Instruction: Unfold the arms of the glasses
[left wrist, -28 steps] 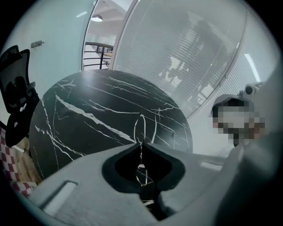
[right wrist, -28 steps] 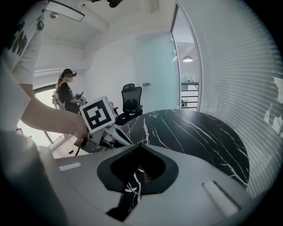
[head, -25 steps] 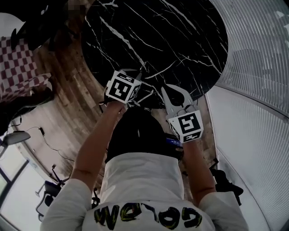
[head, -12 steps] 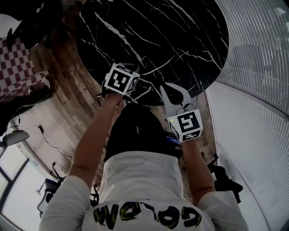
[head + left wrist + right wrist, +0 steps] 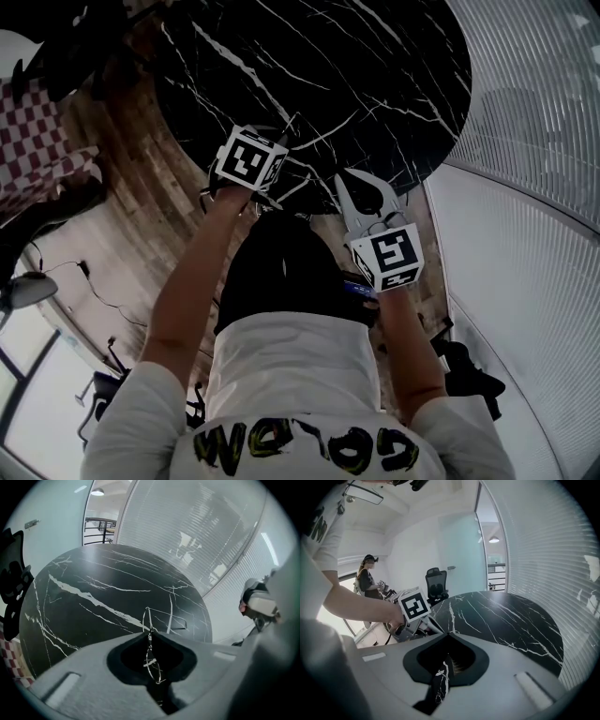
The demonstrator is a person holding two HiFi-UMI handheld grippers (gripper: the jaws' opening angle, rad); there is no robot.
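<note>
The thin wire glasses (image 5: 149, 620) stand on edge at the near rim of the black marble table (image 5: 93, 583). One slim arm (image 5: 176, 620) reaches to the right over the marble. My left gripper (image 5: 148, 633) is shut on the wire frame; its jaws have just been opening a little, with the frame still between them. In the head view the left gripper (image 5: 281, 142) is at the table's near edge. My right gripper (image 5: 354, 176) hangs beside it to the right, shut and holding nothing. Its tips (image 5: 447, 633) meet over the table edge.
The round table (image 5: 356, 75) bears nothing else that I can see. Wooden floor (image 5: 141, 206) lies to its left and a ribbed glass wall (image 5: 525, 141) curves along its right. A black office chair (image 5: 436, 585) and another person (image 5: 368, 581) are beyond the table.
The left gripper's marker cube sits slightly higher in the head view than a second ago. The right gripper has kept its place.
</note>
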